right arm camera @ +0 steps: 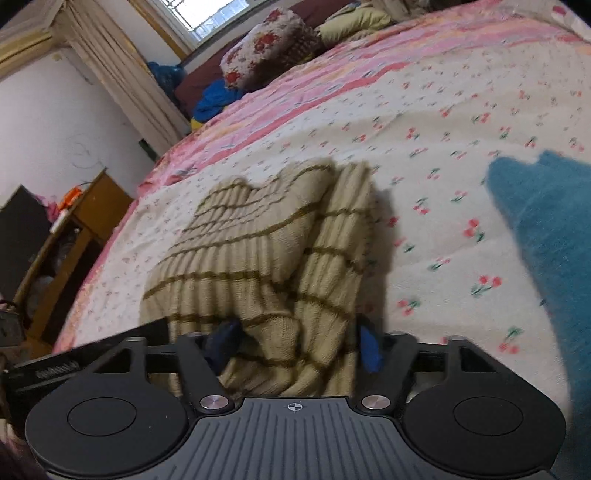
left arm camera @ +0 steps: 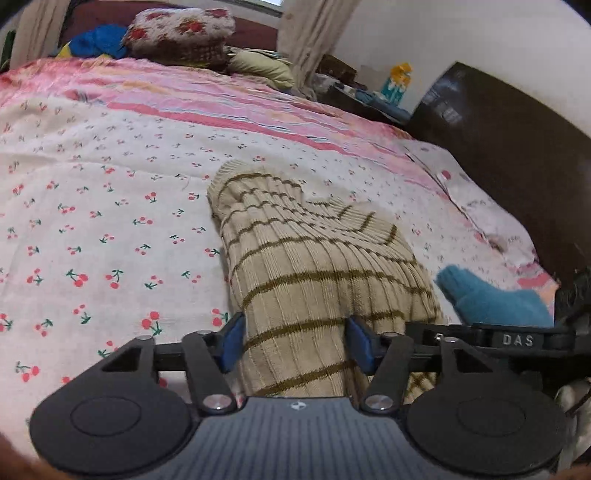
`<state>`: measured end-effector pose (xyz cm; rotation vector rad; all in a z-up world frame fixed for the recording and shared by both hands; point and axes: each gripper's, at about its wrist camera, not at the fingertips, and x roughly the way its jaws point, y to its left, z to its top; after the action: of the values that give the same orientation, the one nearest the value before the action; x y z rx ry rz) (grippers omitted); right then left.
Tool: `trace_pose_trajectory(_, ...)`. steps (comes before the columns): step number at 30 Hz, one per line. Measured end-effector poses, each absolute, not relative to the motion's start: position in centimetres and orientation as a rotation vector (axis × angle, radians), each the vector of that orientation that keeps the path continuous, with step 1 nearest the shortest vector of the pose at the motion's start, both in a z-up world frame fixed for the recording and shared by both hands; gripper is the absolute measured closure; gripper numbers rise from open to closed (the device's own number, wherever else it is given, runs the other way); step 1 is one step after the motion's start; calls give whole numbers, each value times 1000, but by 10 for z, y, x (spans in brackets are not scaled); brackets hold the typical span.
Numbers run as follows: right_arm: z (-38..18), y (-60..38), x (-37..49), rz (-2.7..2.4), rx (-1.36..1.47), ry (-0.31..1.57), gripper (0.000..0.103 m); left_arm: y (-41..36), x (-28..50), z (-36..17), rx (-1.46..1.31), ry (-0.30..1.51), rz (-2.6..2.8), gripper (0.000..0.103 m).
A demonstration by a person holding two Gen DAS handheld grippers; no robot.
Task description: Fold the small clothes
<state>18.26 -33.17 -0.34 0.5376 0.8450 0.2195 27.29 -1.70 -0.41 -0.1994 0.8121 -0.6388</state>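
A beige ribbed knit garment with brown stripes (left arm camera: 314, 266) lies bunched on the cherry-print bedsheet (left arm camera: 110, 221). My left gripper (left arm camera: 295, 341) has its blue pads on either side of the garment's near end and is shut on it. My right gripper (right arm camera: 295, 345) is likewise shut on the garment (right arm camera: 266, 251), whose near edge is gathered between its blue pads. The right gripper's black body shows at the right edge of the left wrist view (left arm camera: 517, 338). A teal knit garment (left arm camera: 491, 299) lies to the right; it also shows in the right wrist view (right arm camera: 546, 221).
A dark headboard (left arm camera: 517, 147) runs along the bed's right side. Floral pillows (left arm camera: 177, 33) and blue cloth (left arm camera: 96, 40) sit at the far end. A wooden cabinet (right arm camera: 66, 240) stands beside the bed. A pink striped cover (left arm camera: 221, 107) spans the far half.
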Motion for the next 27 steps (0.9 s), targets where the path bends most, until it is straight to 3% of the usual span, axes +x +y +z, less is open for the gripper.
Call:
trace_pose_trajectory(2,-6,-331,178,243,588,865,69,-14,266,-1,-194,817,-645,52)
trace_pose_trajectory(5,1,-329,164,268,623,874,74,-6,249,10,-190,831,-671,56)
trace_pose_trajectory(11,18,-323,106,241,487,936,74,8,192,13,-100,899,-678,58)
trace_pose_trajectory(13,23,-317,88,158,349,931,68,6,176,11,-38,892,-610,57)
trace_pose_trajectory(21,74,-279,37,79,156,724,68,3,137,30,67,826,-506,57)
trace_pose_trajectory(27,49,-250,43,66,61,797,70,3,121,41,74,820,-478,56)
